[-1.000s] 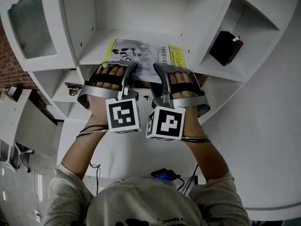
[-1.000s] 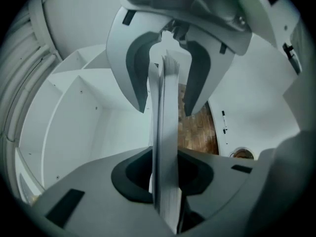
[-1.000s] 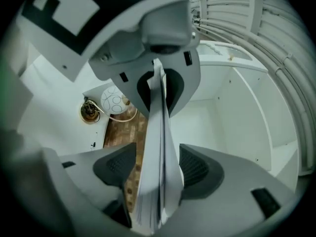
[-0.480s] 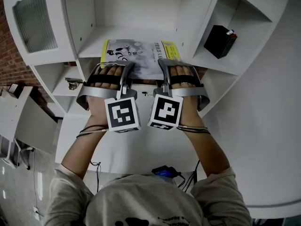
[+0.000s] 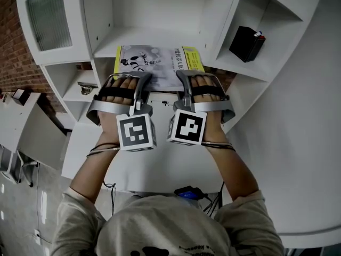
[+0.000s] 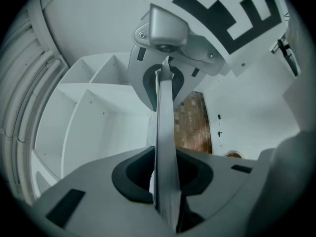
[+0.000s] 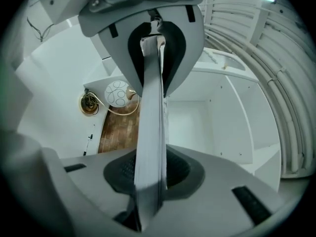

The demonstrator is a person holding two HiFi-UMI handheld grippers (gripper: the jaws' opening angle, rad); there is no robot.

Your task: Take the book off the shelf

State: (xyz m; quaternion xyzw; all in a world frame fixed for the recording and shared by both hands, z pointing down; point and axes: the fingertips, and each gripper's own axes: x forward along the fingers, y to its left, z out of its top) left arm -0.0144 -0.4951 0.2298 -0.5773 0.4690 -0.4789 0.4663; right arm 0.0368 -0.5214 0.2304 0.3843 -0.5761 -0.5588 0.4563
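The book [image 5: 160,62], pale cover with yellow edges, lies flat on the white shelf [image 5: 160,36], its near edge sticking out over the shelf front. My left gripper [image 5: 144,81] is shut on the near edge at the left. The page edge [image 6: 165,147] runs between its pads. My right gripper [image 5: 181,79] holds the same edge further right. Its jaws have just been closing, and they now press on the book [image 7: 150,147]. Both grippers point almost level into the shelf, side by side.
A black box [image 5: 246,43] stands in the compartment to the right. A cabinet door with ribbed glass [image 5: 48,17] hangs at the left. A small brass object [image 5: 87,88] sits on a lower left shelf. A white round tabletop [image 5: 298,143] curves along the right.
The right gripper's jaws have closed onto the book's near edge. Both hands have shifted a little, together with the book.
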